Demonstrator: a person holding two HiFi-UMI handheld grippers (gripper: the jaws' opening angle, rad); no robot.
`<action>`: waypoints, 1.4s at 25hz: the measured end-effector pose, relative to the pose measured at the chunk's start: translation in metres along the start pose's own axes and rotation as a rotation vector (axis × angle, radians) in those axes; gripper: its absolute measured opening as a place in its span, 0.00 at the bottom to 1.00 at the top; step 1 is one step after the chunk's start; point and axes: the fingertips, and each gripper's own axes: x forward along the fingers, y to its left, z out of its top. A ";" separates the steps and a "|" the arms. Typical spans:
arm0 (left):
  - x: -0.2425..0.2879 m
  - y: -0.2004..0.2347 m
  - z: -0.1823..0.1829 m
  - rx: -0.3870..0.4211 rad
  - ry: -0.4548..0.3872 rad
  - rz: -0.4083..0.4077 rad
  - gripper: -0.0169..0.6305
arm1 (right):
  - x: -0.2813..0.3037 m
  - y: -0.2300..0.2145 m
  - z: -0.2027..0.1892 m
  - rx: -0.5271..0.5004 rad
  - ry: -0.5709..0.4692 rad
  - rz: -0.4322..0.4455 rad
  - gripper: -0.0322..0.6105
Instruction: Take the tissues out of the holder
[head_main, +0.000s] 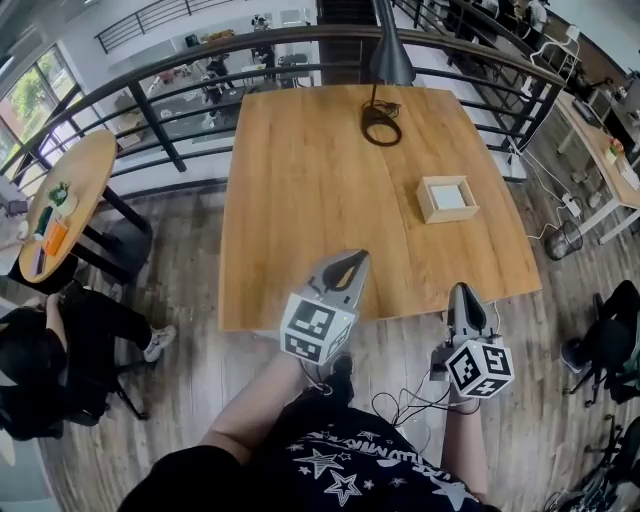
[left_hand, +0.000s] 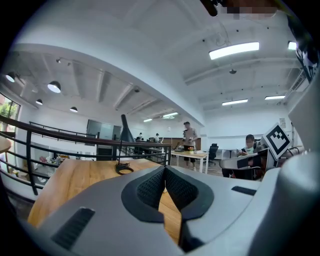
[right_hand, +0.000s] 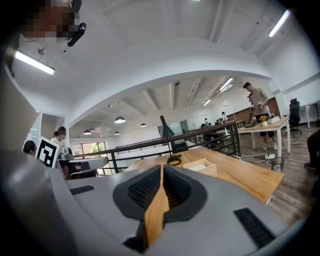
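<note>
Head view: a light wooden square holder (head_main: 445, 216) with white tissues (head_main: 449, 196) inside sits on the square wooden table (head_main: 300, 200), near its right edge and well apart from both grippers. A black lamp base with a coiled cable (head_main: 381, 125) stands near the far edge. The left gripper (head_main: 357, 257) and the right gripper (head_main: 462, 290) hover at the near edge.

Left gripper view: the jaws are clenched, tips meeting, with nothing between them.

Right gripper view: the jaws are pressed together and empty, and the holder lies ahead on the table.
</note>
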 end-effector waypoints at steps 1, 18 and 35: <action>0.009 0.007 -0.001 -0.005 0.001 0.002 0.05 | 0.011 -0.003 0.001 -0.003 0.004 0.003 0.09; 0.107 0.075 -0.003 -0.062 0.008 -0.049 0.05 | 0.134 -0.030 0.027 -0.051 0.039 -0.021 0.09; 0.158 0.092 0.002 -0.040 0.032 0.045 0.05 | 0.204 -0.090 0.044 -0.041 0.053 0.047 0.09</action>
